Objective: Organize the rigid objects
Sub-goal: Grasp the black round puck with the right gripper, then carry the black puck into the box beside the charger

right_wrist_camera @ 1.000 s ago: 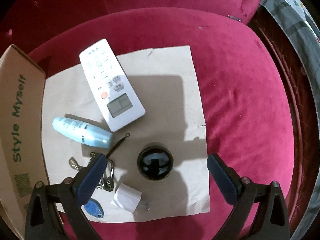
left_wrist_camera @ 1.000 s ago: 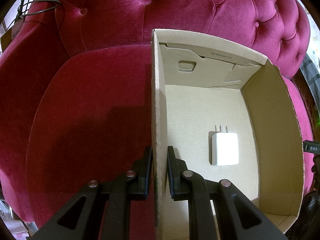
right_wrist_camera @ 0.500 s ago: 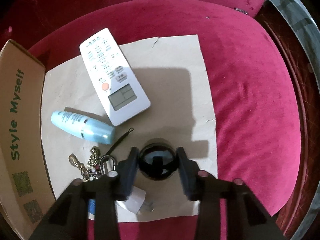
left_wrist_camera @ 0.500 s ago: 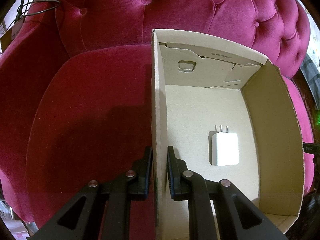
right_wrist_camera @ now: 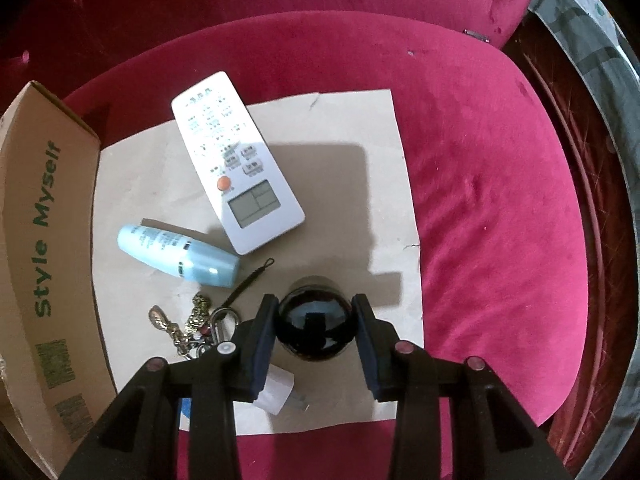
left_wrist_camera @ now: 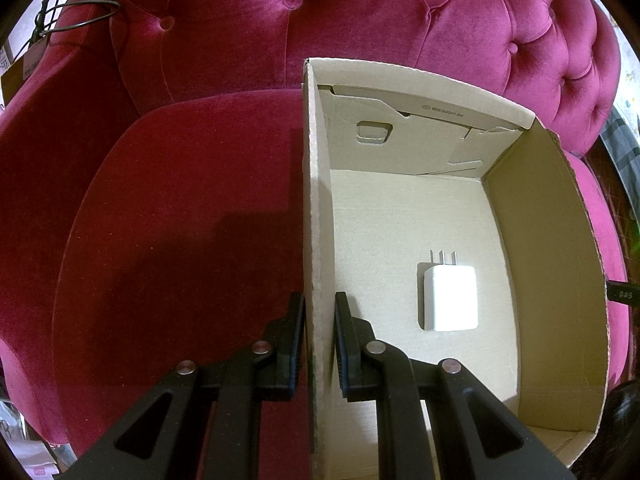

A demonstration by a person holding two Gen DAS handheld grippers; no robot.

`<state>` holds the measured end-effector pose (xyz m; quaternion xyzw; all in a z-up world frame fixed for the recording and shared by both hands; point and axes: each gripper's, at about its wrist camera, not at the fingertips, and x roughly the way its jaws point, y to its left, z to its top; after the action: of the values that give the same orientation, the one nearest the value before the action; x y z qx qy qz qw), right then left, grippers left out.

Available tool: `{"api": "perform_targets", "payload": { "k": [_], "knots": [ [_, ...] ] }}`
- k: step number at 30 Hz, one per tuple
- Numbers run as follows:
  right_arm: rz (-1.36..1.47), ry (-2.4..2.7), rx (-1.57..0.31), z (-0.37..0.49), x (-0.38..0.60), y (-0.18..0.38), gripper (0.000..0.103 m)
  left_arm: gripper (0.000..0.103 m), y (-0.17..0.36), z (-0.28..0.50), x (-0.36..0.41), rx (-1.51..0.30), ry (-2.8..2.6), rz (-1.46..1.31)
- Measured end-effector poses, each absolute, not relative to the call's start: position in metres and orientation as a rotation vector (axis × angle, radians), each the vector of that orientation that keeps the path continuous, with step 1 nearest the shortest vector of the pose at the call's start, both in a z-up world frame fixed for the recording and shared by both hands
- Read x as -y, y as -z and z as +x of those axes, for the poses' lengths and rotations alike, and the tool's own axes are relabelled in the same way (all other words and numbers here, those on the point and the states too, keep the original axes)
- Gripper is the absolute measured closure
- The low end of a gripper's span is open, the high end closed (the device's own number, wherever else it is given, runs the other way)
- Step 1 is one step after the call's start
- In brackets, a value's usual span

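My left gripper (left_wrist_camera: 320,320) is shut on the left wall of an open cardboard box (left_wrist_camera: 316,200) that stands on a red velvet sofa. A white plug adapter (left_wrist_camera: 448,304) lies on the box floor. In the right wrist view my right gripper (right_wrist_camera: 315,304) points down, with both pads pressed against a glossy black round jar (right_wrist_camera: 314,330) on a sheet of brown paper (right_wrist_camera: 352,128). On the same sheet lie a white remote control (right_wrist_camera: 236,168), a pale blue bottle (right_wrist_camera: 180,256), a bunch of keys (right_wrist_camera: 196,324) and a small white adapter (right_wrist_camera: 278,396), partly hidden behind the left finger.
The box's outer side (right_wrist_camera: 40,240), printed in green letters, borders the paper on the left. The tufted sofa back (left_wrist_camera: 360,20) rises behind the box. Bare red cushion (right_wrist_camera: 500,220) lies right of the paper, and a dark floor edge shows at the far right.
The right gripper's jaws went from wide apart to closed on the black jar. The left gripper and the box stayed put.
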<state>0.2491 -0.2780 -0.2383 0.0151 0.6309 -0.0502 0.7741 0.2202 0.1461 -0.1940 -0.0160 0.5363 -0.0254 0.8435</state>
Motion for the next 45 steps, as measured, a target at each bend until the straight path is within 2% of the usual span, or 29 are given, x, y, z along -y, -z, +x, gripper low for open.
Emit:
{"api": "perform_targets", "payload": {
  "k": [25, 45],
  "knots": [
    [-0.039, 0.030, -1.289, 0.245, 0.224, 0.150, 0.063, 0.088, 0.193, 0.220, -0.145, -1.133, 0.055, -0.039],
    [-0.124, -0.166, -1.229, 0.241, 0.129, 0.097, 0.063, 0.088, 0.192, 0.220, -0.145, -1.133, 0.054, -0.041]
  ]
}}
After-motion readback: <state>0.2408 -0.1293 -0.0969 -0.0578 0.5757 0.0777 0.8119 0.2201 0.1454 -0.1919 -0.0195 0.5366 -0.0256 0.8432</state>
